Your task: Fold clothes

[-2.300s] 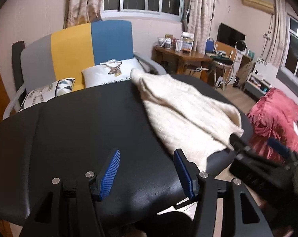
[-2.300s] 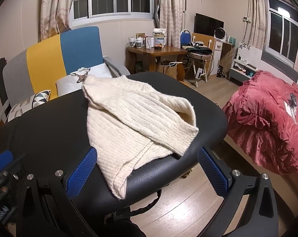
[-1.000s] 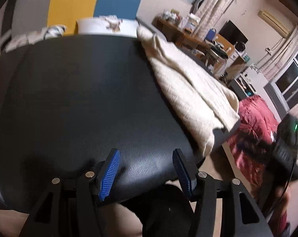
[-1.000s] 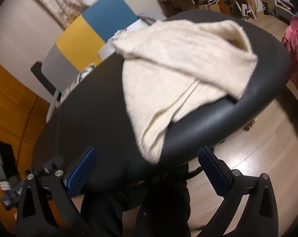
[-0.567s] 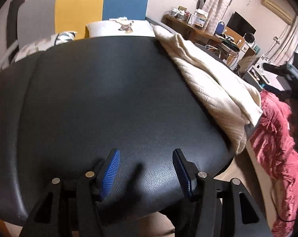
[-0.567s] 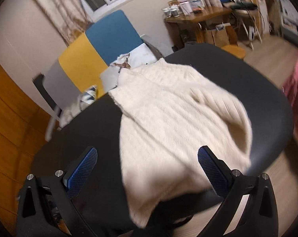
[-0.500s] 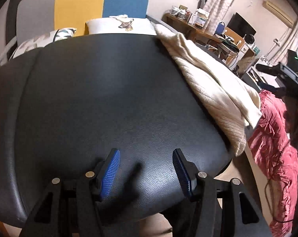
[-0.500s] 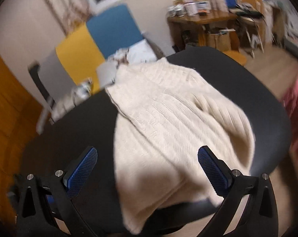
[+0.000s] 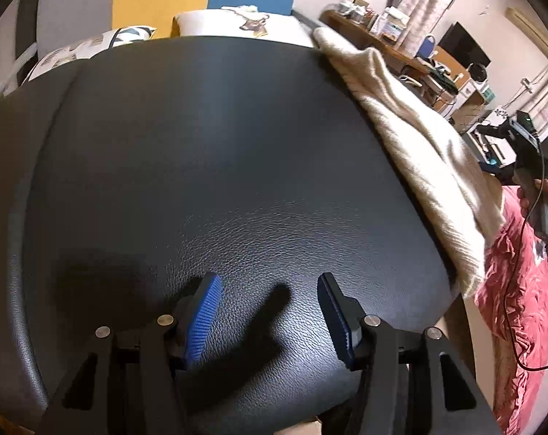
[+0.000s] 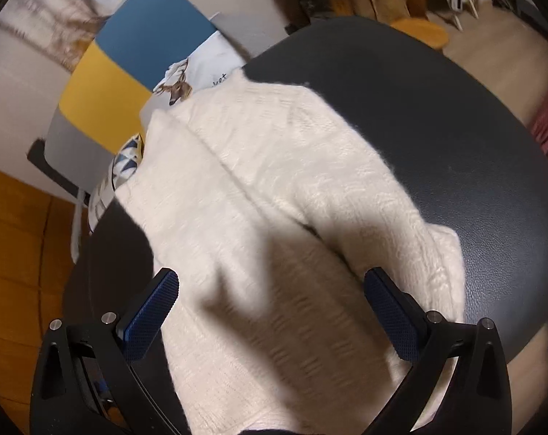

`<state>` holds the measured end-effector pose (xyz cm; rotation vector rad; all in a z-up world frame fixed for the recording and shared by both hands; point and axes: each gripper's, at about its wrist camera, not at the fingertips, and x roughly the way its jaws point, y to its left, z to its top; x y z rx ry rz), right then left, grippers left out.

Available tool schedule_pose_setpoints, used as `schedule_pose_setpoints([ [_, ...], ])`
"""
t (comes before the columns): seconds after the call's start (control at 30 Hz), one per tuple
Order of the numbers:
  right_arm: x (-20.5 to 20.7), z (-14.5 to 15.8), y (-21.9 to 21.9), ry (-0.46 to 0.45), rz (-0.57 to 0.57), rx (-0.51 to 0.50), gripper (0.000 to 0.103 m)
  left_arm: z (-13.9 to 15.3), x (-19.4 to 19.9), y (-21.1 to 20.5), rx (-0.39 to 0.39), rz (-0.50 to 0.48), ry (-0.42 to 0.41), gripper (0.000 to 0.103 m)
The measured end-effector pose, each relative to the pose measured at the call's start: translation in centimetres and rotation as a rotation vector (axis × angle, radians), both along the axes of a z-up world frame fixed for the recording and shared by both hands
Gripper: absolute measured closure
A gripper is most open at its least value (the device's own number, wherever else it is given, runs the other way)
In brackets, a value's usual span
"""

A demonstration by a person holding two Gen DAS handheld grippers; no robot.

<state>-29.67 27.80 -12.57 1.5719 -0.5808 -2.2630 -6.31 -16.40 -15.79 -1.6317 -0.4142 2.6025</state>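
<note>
A cream knitted sweater [image 10: 274, 195] lies partly folded on a round black leather table [image 10: 473, 145], with one end hanging over the near edge. My right gripper [image 10: 270, 290] hovers open just above the sweater's near part, its shadow falling on the knit, nothing between its blue pads. In the left wrist view the sweater [image 9: 419, 134] runs along the table's right side. My left gripper [image 9: 270, 293] stands open low over bare black leather [image 9: 201, 145], well left of the sweater. The other gripper [image 9: 520, 152] is in a hand at the right edge.
Behind the table stands a grey, yellow and blue sofa [image 10: 121, 72] with a deer-print cushion [image 10: 186, 79]. A red bedspread [image 9: 516, 308] lies to the right of the table. A cluttered wooden desk [image 9: 393, 47] and wooden floor [image 10: 491, 47] are beyond.
My right gripper has swung in and down over the sweater, which now fills its view. My left gripper has dropped closer to the bare leather, staying open.
</note>
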Motion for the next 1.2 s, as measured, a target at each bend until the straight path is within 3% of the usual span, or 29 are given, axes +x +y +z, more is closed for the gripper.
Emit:
schedule_pose_setpoints([
  [0.13, -0.6, -0.6, 0.6, 0.002, -0.003, -0.021, 0.000, -0.5, -0.2, 1.0, 0.003, 0.008, -0.016, 0.047],
  [0.3, -0.5, -1.2, -1.8, 0.007, 0.110, 0.125, 0.001, -0.4, 0.2, 2.2, 0.003, -0.007, -0.028, 0.047],
  [0.33, -0.2, -1.2, -2.3, 0.019, 0.134, 0.154, 0.003, -0.3, 0.4, 2.3, 0.004, -0.011, -0.026, 0.047],
  [0.4, 0.4, -1.1, -3.2, 0.038, 0.171, 0.208, 0.019, 0.0, 0.7, 2.6, 0.004, -0.017, -0.019, 0.047],
  [0.47, 1.1, -1.0, -3.6, 0.048, 0.184, 0.249, 0.020, 0.3, 1.1, 2.9, 0.003, -0.023, -0.011, 0.047],
  [0.67, 3.1, -0.8, -3.0, 0.017, 0.145, 0.217, 0.020, 1.3, 2.3, 3.5, 0.010, -0.032, 0.012, 0.047],
  [0.83, 5.0, -0.5, -3.1, -0.001, 0.134, 0.263, 0.021, 1.9, 3.5, 3.6, 0.020, -0.032, 0.028, 0.047],
  [0.87, 5.7, -0.1, -3.3, 0.029, 0.135, 0.296, 0.039, 2.0, 3.7, 3.7, 0.022, -0.033, 0.031, 0.047],
  [0.9, 6.2, 0.0, -3.4, 0.038, 0.134, 0.318, 0.072, 2.2, 3.9, 3.7, 0.024, -0.035, 0.034, 0.047],
  [0.93, 6.6, 0.1, -3.5, 0.038, 0.132, 0.337, 0.086, 2.3, 4.1, 3.9, 0.024, -0.037, 0.039, 0.047],
  [0.97, 6.9, 0.2, -3.6, 0.047, 0.136, 0.340, 0.090, 2.5, 4.2, 4.0, 0.023, -0.039, 0.045, 0.047],
  [1.2, 9.6, 2.6, -5.4, 0.150, 0.171, 0.261, 0.090, 4.4, 4.5, 4.4, 0.028, -0.043, 0.084, 0.047],
])
